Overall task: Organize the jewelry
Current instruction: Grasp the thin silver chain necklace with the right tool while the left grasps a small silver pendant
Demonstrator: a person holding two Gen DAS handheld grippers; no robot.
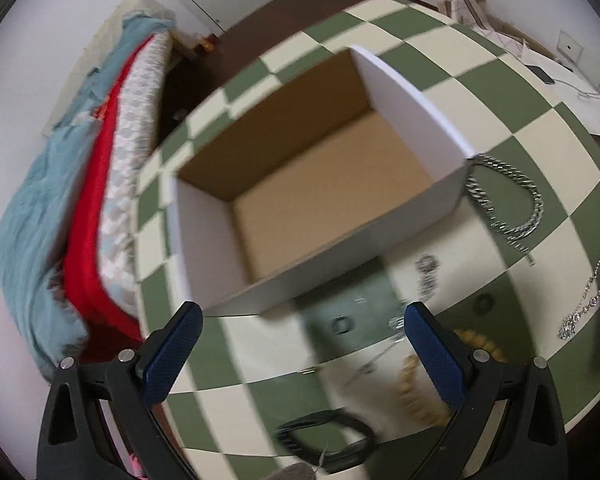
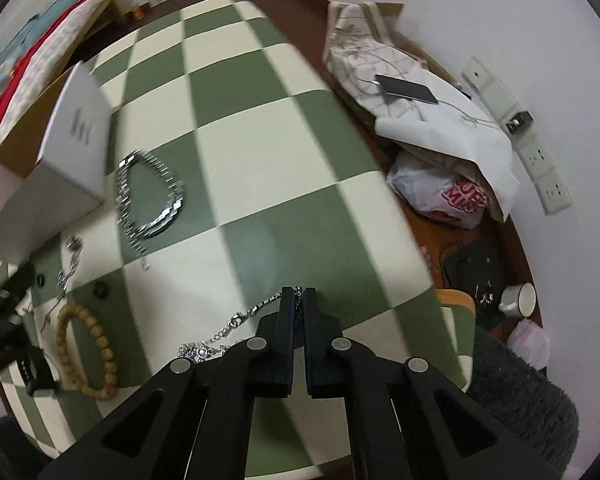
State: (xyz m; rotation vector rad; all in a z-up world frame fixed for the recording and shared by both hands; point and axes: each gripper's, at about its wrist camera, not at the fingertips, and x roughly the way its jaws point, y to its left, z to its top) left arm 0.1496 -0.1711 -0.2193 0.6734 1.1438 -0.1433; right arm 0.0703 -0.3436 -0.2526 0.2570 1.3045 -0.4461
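Left wrist view puts my left gripper (image 1: 302, 334) above the checked green-and-cream bench (image 1: 480, 92), its blue-padded fingers (image 1: 172, 354) spread wide with nothing between them. Straight ahead I see an open white box (image 1: 312, 196) with a bare brown cardboard floor. Just beside the box's right corner lies a heavy silver chain (image 1: 512, 208), curled in a loop. Nearer my fingers are a few small pieces, blurred, that I cannot make out, a wooden bead bracelet (image 1: 416, 384) partly behind my right-hand finger, and a dark corded loop (image 1: 324, 440) at the bench's near edge. A bed with teal and red blankets (image 1: 60, 216) runs along the left.

From the right wrist view, my right gripper (image 2: 299, 296) has its black fingers pressed together on a thin silver necklace (image 2: 220, 336), which trails left from the tips across the bench and bunches near the gripper body. The silver chain (image 2: 152, 196) lies ahead and left, touching or nearly touching the box (image 2: 56, 172); the bead bracelet (image 2: 88, 352) rests well to the left, near the left gripper (image 2: 4, 320), which shows at the frame edge. Off the bench's right side I see bags, a phone (image 2: 406, 89) and a white mug (image 2: 518, 299) on the floor.
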